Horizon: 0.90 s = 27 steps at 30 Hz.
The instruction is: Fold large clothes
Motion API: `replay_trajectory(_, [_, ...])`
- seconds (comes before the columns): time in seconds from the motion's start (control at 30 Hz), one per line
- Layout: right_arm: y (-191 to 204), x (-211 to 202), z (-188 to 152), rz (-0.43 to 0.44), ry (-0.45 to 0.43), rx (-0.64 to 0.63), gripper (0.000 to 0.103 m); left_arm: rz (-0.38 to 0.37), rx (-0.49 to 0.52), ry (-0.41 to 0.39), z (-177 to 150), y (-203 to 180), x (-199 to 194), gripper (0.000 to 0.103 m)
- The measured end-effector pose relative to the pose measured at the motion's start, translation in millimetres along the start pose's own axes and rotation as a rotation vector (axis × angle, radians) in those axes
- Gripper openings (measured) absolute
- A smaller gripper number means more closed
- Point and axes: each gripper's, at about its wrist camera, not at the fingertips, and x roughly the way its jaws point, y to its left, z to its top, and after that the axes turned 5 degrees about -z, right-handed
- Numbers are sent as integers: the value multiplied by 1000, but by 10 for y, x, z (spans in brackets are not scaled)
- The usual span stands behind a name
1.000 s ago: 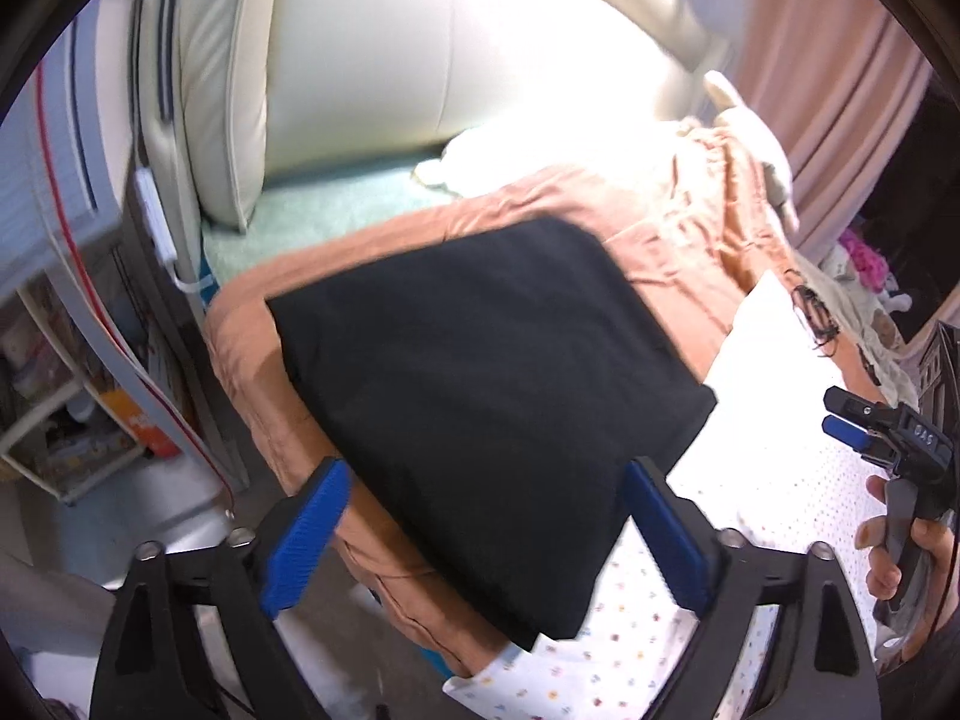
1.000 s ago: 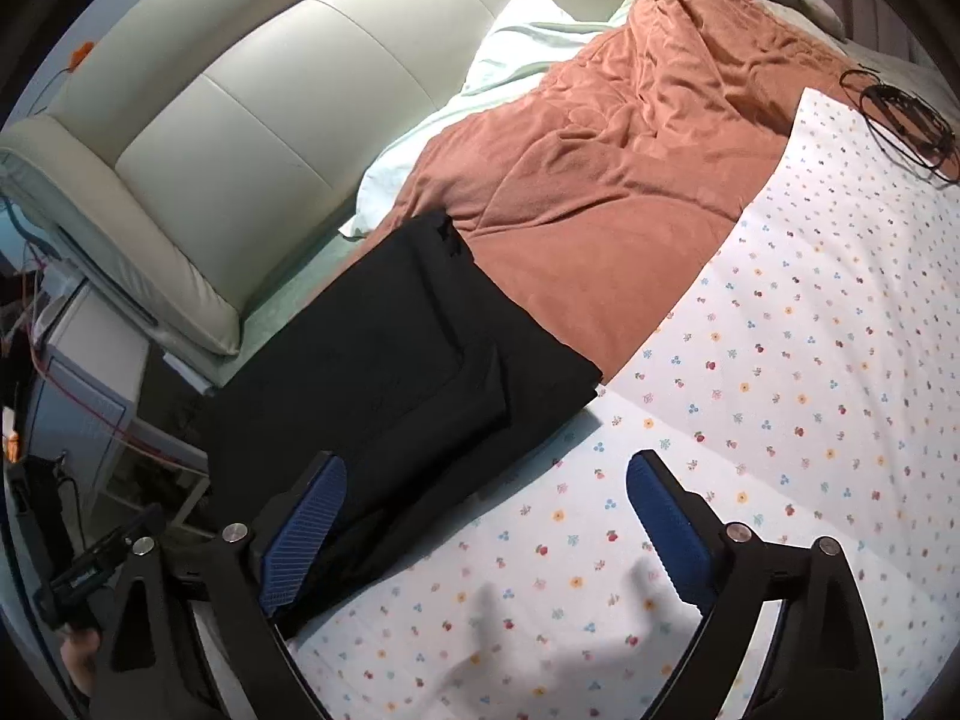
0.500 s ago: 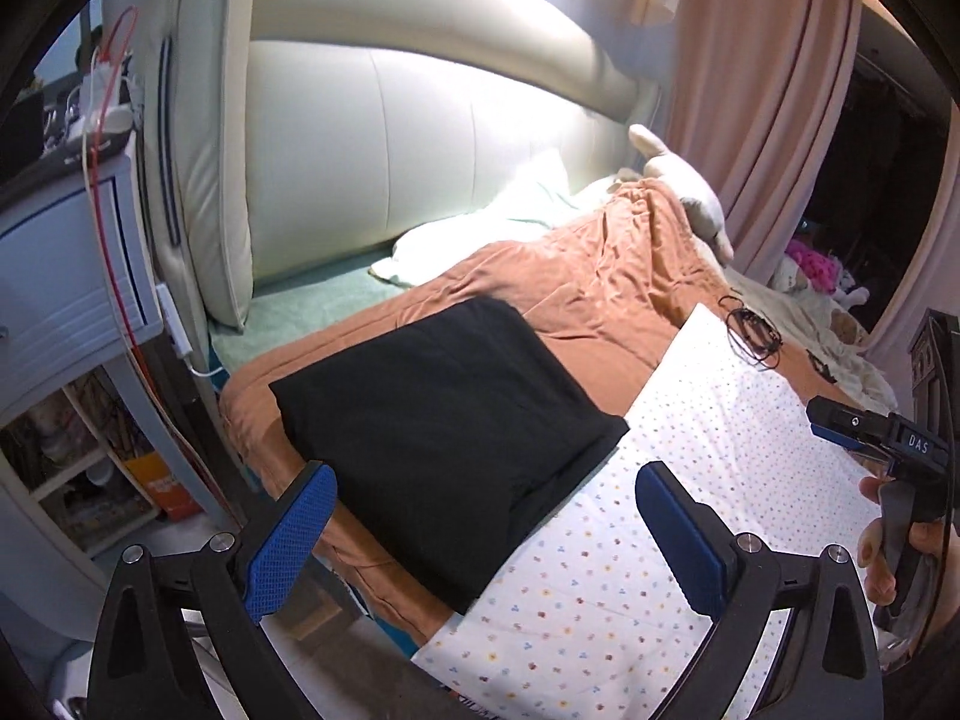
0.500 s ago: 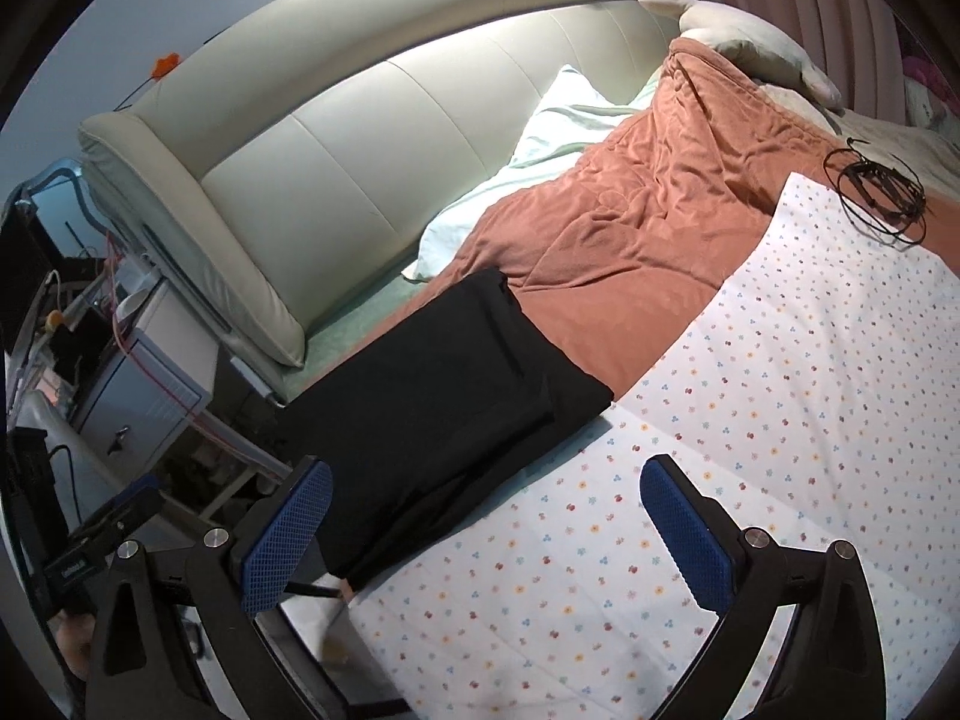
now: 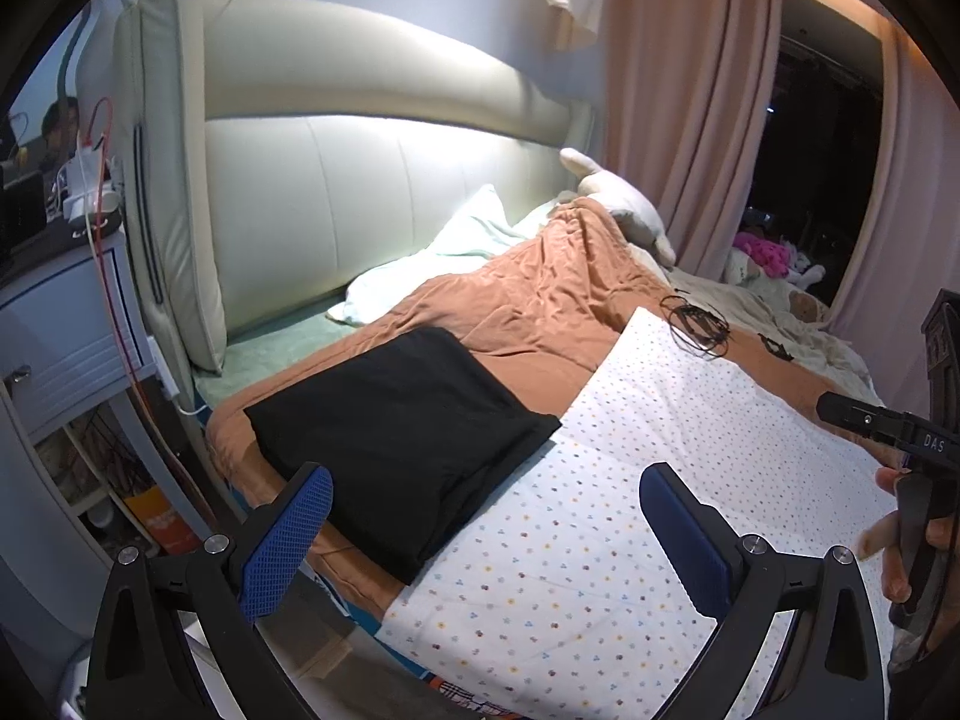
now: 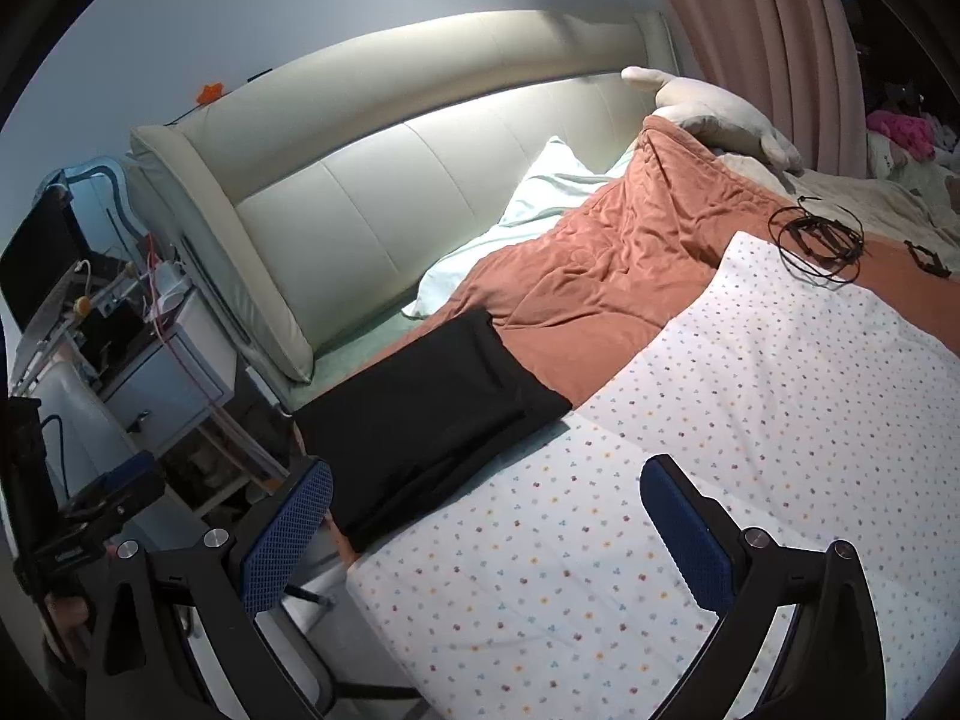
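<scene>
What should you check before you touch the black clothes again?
1. Left gripper open, empty: ok.
2. Right gripper open, empty: ok.
3. Black garment folded flat on the orange blanket: ok.
4. Garment fully on the bed: not ok, one corner overhangs the edge.
5. Cable clear of the garment: ok.
6. Fold neat underneath: cannot tell.

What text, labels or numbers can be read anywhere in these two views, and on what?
"DAS": white letters on the black body of the right gripper, seen at the right edge of the left wrist view.
Orange packaging under the bedside table: print too blurred to read.
Nothing else legible.
</scene>
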Motion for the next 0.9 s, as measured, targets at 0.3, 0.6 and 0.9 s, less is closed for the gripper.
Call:
replay_trajectory(0.3, [-171, -681, -392, -88, -78, -7, 103, -50, 78, -11, -274, -434, -238, 103])
replay_trajectory(0.6, [-183, -1224, -908, -164, -133, -3, 103, -92, 137, -66, -598, -748, -592, 103])
replay_trajectory(0.9, [-233, -1835, -1524, -285, -214, 3, 103, -140, 212, -90, -1050, -1013, -842, 103])
